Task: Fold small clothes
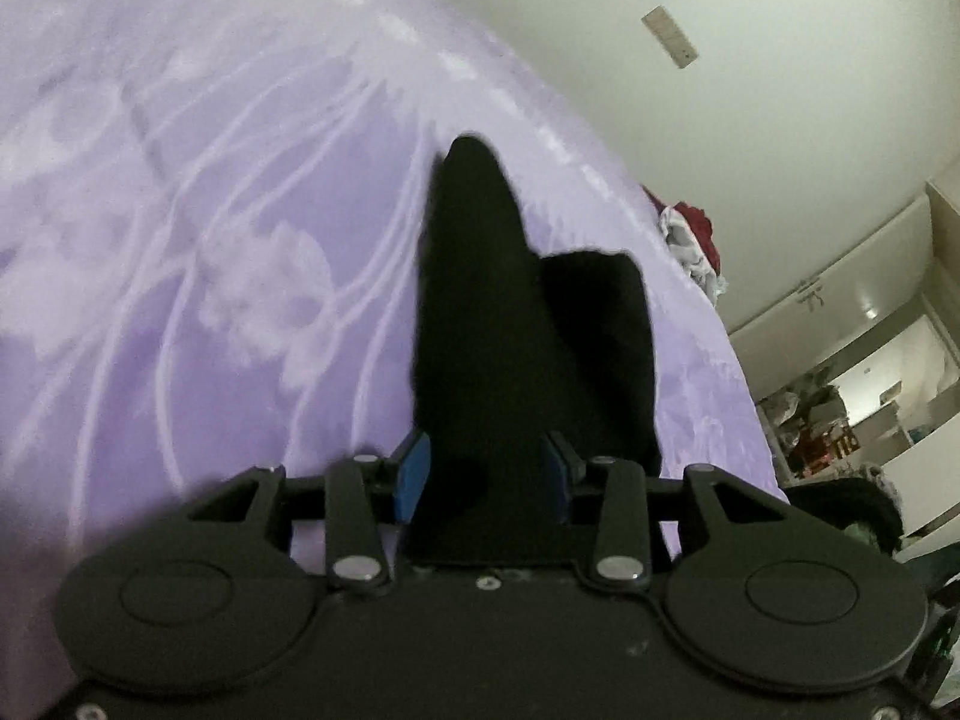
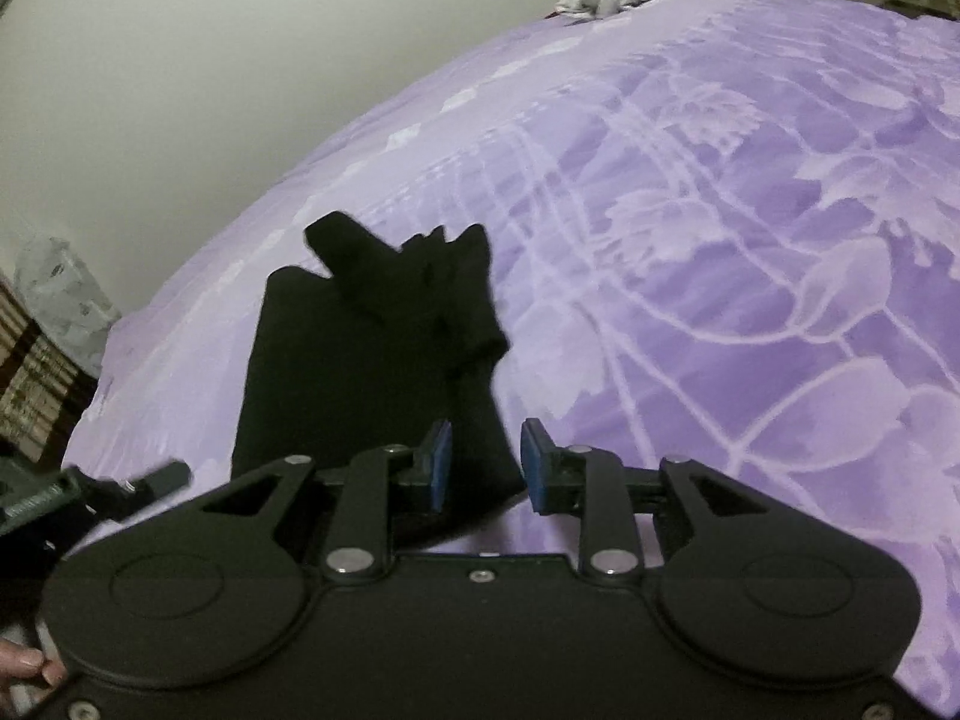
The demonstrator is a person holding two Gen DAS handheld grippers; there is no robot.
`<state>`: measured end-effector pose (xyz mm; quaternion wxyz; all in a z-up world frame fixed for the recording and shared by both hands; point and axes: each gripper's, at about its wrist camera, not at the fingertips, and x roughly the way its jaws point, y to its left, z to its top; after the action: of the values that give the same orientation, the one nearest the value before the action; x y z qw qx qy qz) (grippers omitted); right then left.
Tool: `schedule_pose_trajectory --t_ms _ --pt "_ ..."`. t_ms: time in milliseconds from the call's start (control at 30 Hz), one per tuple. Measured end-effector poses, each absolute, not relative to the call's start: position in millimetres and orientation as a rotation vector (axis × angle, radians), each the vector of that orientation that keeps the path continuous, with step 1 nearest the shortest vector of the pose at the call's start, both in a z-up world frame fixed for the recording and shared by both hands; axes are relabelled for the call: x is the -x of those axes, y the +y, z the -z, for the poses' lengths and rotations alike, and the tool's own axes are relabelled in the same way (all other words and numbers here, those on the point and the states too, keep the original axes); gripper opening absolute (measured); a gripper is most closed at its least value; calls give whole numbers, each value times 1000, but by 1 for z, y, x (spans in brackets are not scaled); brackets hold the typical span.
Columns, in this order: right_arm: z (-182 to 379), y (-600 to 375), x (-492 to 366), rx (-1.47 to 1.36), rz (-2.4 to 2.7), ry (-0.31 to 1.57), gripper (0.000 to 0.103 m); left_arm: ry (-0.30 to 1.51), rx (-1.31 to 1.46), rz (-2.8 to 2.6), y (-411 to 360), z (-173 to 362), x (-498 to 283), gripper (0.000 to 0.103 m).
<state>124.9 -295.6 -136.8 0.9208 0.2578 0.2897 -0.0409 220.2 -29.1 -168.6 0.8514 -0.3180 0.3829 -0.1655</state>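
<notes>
Black garment (image 1: pixel 480 324) lies lengthwise away from both grippers on the purple bedspread (image 1: pixel 210 210); left gripper (image 1: pixel 487 474) and right gripper (image 2: pixel 485 465) straddle its near end, jaws part open, gripping nothing.

No text or label seems legible in either blurry view.

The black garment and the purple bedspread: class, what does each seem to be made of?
Black garment: probably soft matte knit; it drapes limply, without shine.
Purple bedspread: probably woven fabric with a slight sheen; a paler floral pattern shows across it.
</notes>
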Motion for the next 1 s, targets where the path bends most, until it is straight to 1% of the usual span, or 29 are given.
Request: schedule_pose_trajectory --t_ms 100,133,167,200,233,300,367,433,467,500,567,600,633,667,700,767,967,1000 --pt "142 -288 -132 -511 51 622 21 838 679 366 -36 178 -226 39" --pt "144 -285 -136 -497 54 628 21 839 675 370 -39 179 -227 37" --pt "147 -282 -139 -474 56 635 15 839 668 379 -42 181 -228 35" --pt "147 -280 -140 -455 57 638 4 838 662 382 -43 181 -227 32" --pt "145 -278 -140 -439 53 631 0 838 653 376 -43 183 -226 30" --pt "139 -277 -136 -416 68 609 0 863 646 351 -36 187 -226 28" --pt "143 -281 -141 -412 94 647 0 874 688 362 -28 196 -228 28" --pt "156 -288 -146 -460 89 696 0 865 705 374 -21 192 -225 28" --pt "159 -290 -145 -485 85 702 0 855 706 375 -19 189 -229 30" --pt "156 -292 -144 -503 86 694 2 842 707 375 -14 185 -227 34" --pt "144 -292 -146 -510 86 661 12 821 716 375 -10 179 -239 35" --pt "136 -291 -150 -496 77 627 22 823 713 374 -10 178 -243 35" --pt "128 -289 -156 -473 61 592 29 823 706 370 -12 177 -253 35" --pt "120 -286 -166 -441 52 565 43 821 696 372 -13 176 -261 36" --pt "116 -283 -176 -412 48 548 46 821 680 373 -16 176 -267 36" --pt "112 -279 -207 -346 18 521 46 828 656 366 -21 177 -280 36" --pt "119 -274 -276 -258 -26 567 46 828 651 364 -27 176 -308 38" --pt "120 -274 -279 -258 -36 576 41 827 639 368 -31 175 -318 37"
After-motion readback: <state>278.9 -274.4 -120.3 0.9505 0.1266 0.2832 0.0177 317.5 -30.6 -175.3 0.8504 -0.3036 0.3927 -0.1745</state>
